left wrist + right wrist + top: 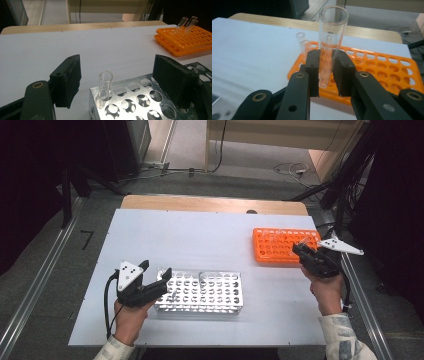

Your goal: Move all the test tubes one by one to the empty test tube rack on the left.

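Where the person's forearms come in at the near edge of the white table (210,232), the left gripper (152,279) sits at the near-left end of the metal rack (202,292), its jaws spread wide with nothing between the pads. In the left gripper view those jaws stand either side of the rack's corner, and a short clear tube (105,86) stands upright in a corner hole there, open mouth up, touching neither pad.

Farther off and to the right, the right gripper (306,251) is at the near-right corner of the orange rack (280,245). Its jaws are pressed onto a clear glass test tube (330,43), gripping it low on its length. In the right gripper view the tube's long axis runs close to vertical, leaning only slightly, with the open mouth at the top and the rounded closed end pointing down below the pads, hanging just above the near edge of the orange rack. Whether that bottom end touches the rack I cannot tell.

Beyond the held tube, two more clear tubes (301,40) stand tilted in holes near the rack's far-left corner. The strip of bare wood (215,202) at the table's far edge lies behind the rack.
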